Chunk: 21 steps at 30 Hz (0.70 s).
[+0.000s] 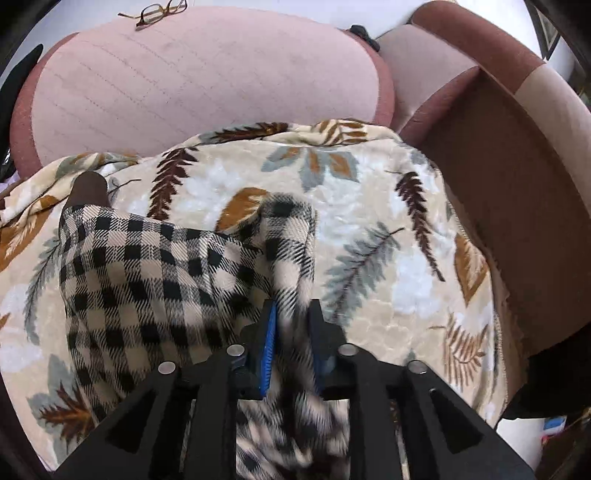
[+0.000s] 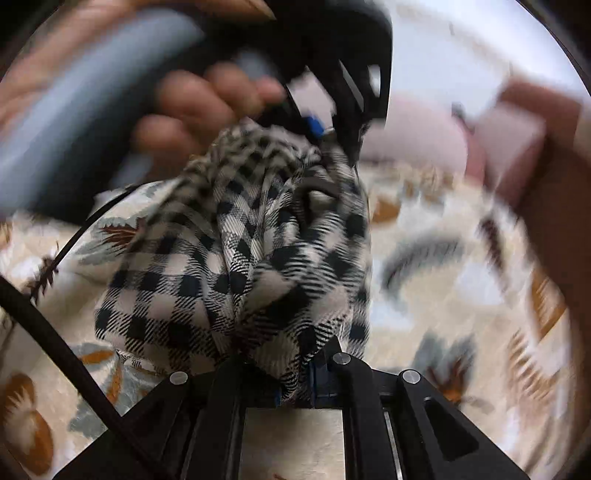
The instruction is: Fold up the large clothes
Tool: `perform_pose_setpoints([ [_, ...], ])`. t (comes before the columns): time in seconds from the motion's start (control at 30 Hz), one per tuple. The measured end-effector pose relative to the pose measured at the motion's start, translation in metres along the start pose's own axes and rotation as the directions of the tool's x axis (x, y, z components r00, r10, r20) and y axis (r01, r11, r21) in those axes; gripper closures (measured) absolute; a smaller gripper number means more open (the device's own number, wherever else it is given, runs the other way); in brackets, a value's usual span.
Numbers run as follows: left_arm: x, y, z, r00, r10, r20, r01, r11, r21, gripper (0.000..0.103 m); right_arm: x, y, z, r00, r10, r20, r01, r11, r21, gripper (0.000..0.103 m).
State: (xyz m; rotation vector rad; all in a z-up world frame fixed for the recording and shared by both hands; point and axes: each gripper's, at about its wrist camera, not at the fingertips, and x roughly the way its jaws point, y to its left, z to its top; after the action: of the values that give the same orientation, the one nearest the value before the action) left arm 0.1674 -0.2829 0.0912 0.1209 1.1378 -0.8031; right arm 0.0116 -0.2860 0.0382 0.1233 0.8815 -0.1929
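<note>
Tongs: left tongs (image 1: 291, 314) slightly parted with checked garment (image 1: 155, 273) between the pads, grip unclear through blur. Right tongs (image 2: 280, 363) clamped on bunched checked cloth. Garment lies on leaf-print blanket (image 1: 369, 206) over sofa. Farther: pink cushion (image 1: 207, 81), glasses (image 1: 157, 13) beyond it. Hand (image 2: 207, 103) blurred behind garment in the right view.

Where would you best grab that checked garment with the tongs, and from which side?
Probably by an edge or corner, coming from above. The checked garment is limp cloth bunched on the leaf-print blanket, so only a thin pinched layer fits between the pads. Both the left tongs and the right tongs already have a fold of it between their fingers that way.
</note>
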Motion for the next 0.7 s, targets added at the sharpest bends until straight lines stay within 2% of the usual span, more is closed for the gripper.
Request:
perform_pose_setpoints([
  [0.03, -0.008, 0.000, 0.000, 1.000, 0.005, 0.015, -0.005, 1.000, 0.000, 0.078, 0.003, -0.008, 0.002, 0.999, 0.032, -0.023, -0.031, 0.999, 0.038, 0.093],
  [0.1, -0.034, 0.003, 0.002, 0.997, 0.039, 0.068, -0.039, 0.999, 0.006, 0.063, 0.005, -0.017, 0.004, 0.996, 0.072, -0.057, -0.067, 0.994, 0.092, 0.091],
  [0.17, -0.059, 0.006, 0.003, 0.989, 0.081, 0.126, -0.081, 0.997, -0.002, 0.052, 0.002, -0.030, 0.007, 0.993, 0.099, -0.068, -0.089, 0.987, 0.137, 0.081],
  [0.2, -0.071, 0.010, 0.003, 0.983, 0.105, 0.151, -0.105, 0.994, -0.010, 0.048, 0.000, -0.037, 0.009, 0.992, 0.109, -0.069, -0.097, 0.983, 0.156, 0.072],
  [0.23, -0.082, 0.015, 0.001, 0.977, 0.129, 0.172, -0.128, 0.992, -0.017, 0.048, -0.004, -0.045, 0.010, 0.990, 0.124, -0.062, -0.111, 0.977, 0.181, 0.065],
  [0.33, -0.105, 0.031, -0.017, 0.951, 0.226, 0.210, -0.225, 0.974, -0.028, 0.047, -0.016, -0.075, 0.020, 0.989, 0.149, -0.014, -0.140, 0.952, 0.272, 0.055],
  [0.47, -0.104, 0.047, -0.060, 0.912, 0.356, 0.206, -0.358, 0.933, -0.028, 0.047, -0.021, -0.094, 0.031, 0.991, 0.120, 0.061, -0.134, 0.933, 0.334, 0.054],
  [0.53, -0.097, 0.055, -0.082, 0.912, 0.369, 0.182, -0.366, 0.929, -0.051, 0.047, -0.023, -0.096, 0.043, 0.991, 0.079, 0.105, -0.110, 0.939, 0.326, 0.054],
  [0.6, -0.088, 0.066, -0.107, 0.931, 0.333, 0.150, -0.323, 0.942, -0.091, 0.047, -0.025, -0.099, 0.053, 0.985, 0.071, 0.156, -0.119, 0.938, 0.324, 0.054],
  [0.67, -0.077, 0.075, -0.131, 0.948, 0.297, 0.117, -0.281, 0.950, -0.136, 0.047, -0.014, -0.105, 0.067, 0.970, 0.170, 0.175, -0.221, 0.917, 0.333, 0.054],
  [0.7, -0.072, 0.076, -0.139, 0.951, 0.290, 0.109, -0.273, 0.950, -0.148, 0.047, -0.001, -0.103, 0.073, 0.952, 0.261, 0.157, -0.300, 0.895, 0.329, 0.054],
])
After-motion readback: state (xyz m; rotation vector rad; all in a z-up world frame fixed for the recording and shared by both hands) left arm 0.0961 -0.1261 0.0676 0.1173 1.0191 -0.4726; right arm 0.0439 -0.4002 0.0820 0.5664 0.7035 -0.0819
